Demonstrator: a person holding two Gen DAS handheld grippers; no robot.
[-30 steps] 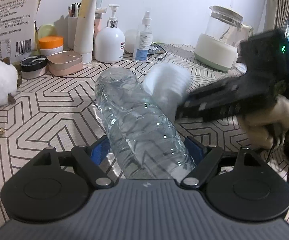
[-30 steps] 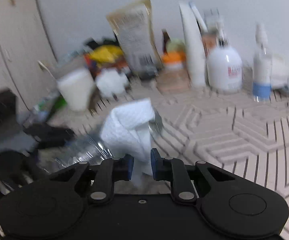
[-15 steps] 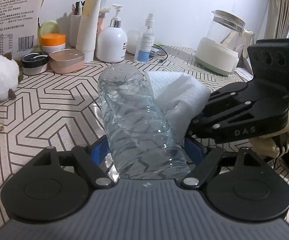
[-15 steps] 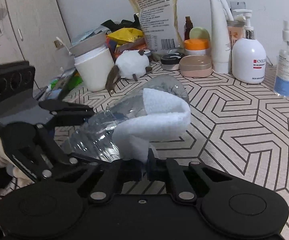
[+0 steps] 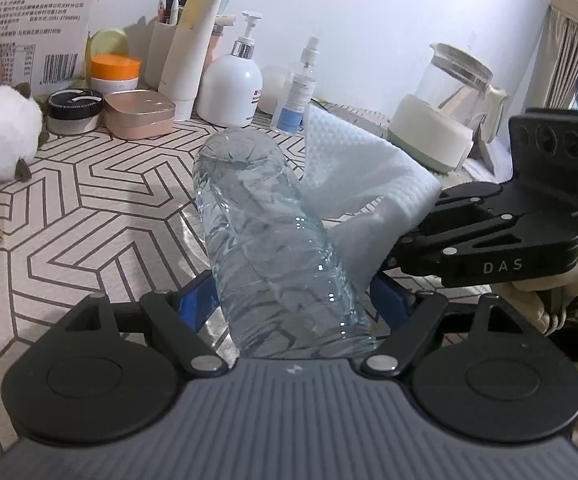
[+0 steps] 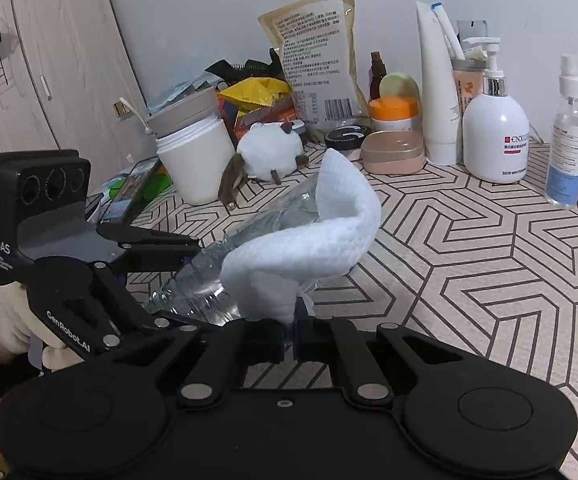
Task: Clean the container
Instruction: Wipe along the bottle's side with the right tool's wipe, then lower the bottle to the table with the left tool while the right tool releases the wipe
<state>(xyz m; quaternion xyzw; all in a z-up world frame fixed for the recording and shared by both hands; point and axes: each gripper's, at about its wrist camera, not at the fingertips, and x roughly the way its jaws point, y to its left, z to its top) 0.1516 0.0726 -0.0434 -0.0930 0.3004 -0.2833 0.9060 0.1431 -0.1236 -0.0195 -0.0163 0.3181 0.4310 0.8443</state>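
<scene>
While our left claw (image 5: 295,304) pinches the clear, crinkled plastic bottle (image 5: 273,240) low on its body, our right claw (image 6: 289,334) pinches a soft white paper towel (image 6: 309,244) draped against it. We judge the bottle light, thin-walled and slippery, so the grip should stay gentle.

White pump bottle (image 5: 229,87) beside spray bottle (image 5: 298,91).

Even, soft indoor light, sharp focus, faint shadows, strong fisheye bending at edges.

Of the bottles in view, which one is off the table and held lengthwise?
The clear plastic bottle, clamped in the left hand-held gripper. The white pump bottle and spray bottle stand upright by the wall.
</scene>
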